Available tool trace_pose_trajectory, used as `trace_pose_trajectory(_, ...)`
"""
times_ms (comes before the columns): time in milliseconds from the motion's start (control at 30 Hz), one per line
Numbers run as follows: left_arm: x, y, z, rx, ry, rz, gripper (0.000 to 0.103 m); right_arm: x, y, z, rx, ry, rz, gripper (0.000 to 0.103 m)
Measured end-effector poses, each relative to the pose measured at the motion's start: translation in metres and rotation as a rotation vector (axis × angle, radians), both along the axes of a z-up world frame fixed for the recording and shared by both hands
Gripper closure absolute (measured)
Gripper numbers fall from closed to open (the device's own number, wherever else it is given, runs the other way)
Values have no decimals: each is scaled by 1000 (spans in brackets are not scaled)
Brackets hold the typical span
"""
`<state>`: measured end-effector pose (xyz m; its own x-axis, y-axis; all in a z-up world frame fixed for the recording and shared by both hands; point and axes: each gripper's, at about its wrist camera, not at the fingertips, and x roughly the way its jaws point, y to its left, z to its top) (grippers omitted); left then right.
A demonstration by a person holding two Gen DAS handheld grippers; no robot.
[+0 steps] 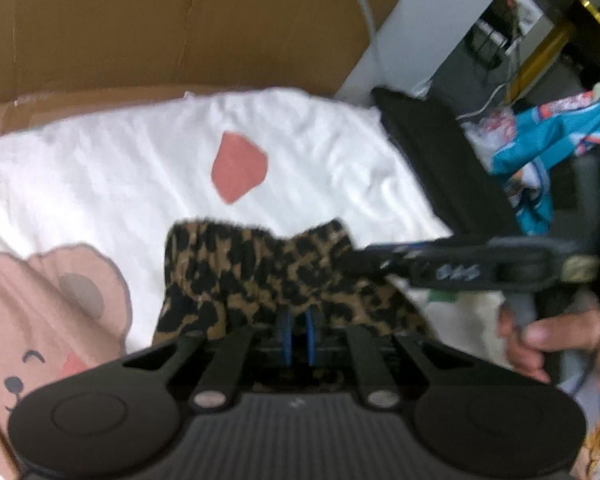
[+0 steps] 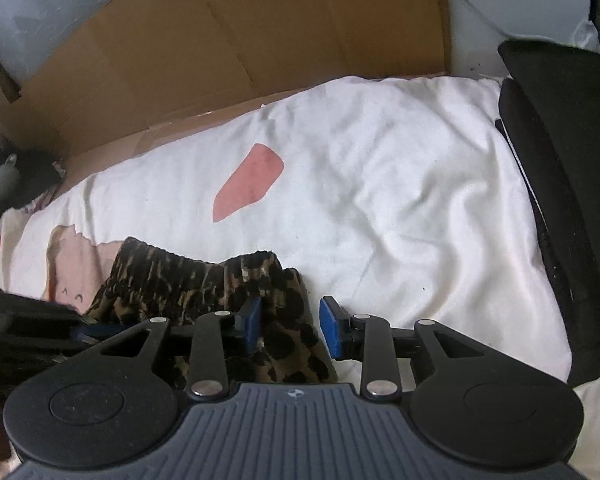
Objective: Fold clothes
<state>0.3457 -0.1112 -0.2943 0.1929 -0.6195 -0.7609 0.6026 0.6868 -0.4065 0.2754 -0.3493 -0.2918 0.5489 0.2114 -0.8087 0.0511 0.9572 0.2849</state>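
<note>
Left tongs (image 1: 299,334) are pinched tight on the leopard-print garment (image 1: 260,276), the 2 blue pads almost meeting with the fabric bunched between them. The garment rises in a crumpled heap just ahead of these tongs, its gathered waistband edge on the far side.

Right tongs (image 2: 290,326) stand parted, blue pads clear of each other; the garment's right edge lies between them, close by the left pad, and the right pad sits over bare white cloth. From the left wrist view the right tongs reach in from the right, tips at the garment's right corner, and a person's hand (image 1: 556,340) wraps the handle.

Everything lies on a bed under a white cover (image 2: 400,184) printed with a pink patch (image 2: 248,186) ahead of both pairs of tongs and a smiling bear face (image 1: 28,320) to the left of the left tongs.

Beyond the cover, flattened cardboard (image 2: 260,28) stands against the far side. To the right of the right tongs, a black cushioned piece (image 2: 560,168) borders the cover. Further right in the left wrist view, a heap of bright blue and patterned clothes (image 1: 540,148) sits well apart from the garment. No container shows.
</note>
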Motion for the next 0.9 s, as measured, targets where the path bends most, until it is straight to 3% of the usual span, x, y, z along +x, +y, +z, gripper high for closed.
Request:
trace_pose_trajectory(200, 6, 26, 19, 15, -49, 22, 95, 1, -1, -2, -3, 5, 2, 65)
trace_pose_trajectory(433, 12, 32, -12, 72, -6, 46, 97, 2, -2, -5, -6, 8, 7, 65)
trace_pose_trajectory(633, 17, 34, -25, 54, 9, 59, 99, 4, -3, -6, -6, 8, 4, 64)
trace_pose_trajectory(900, 7, 43, -5, 47, -3, 58, 99, -16, 7, 27, 0, -89, 80, 64)
